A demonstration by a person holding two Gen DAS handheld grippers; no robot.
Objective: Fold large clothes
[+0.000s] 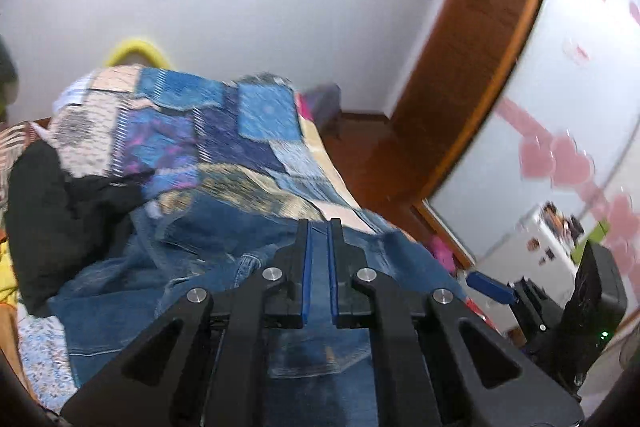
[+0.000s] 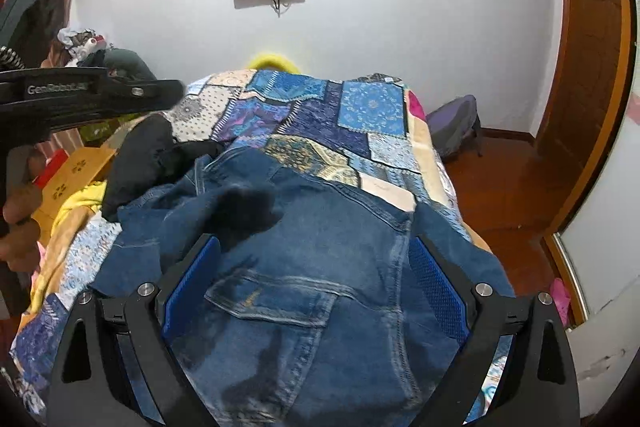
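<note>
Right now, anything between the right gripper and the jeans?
Nothing visible. The right gripper hangs open straight over the jeans, its blue pads either side of the flap pocket. The black garment lies off to the left on the patchwork bedspread; the left gripper is shut, clear of that path.

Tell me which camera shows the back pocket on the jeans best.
The right wrist view: the pocket lies sharp and unobstructed between that gripper's open fingers. In the left wrist view the pocket is blurred and partly hidden behind the fingers.
</note>
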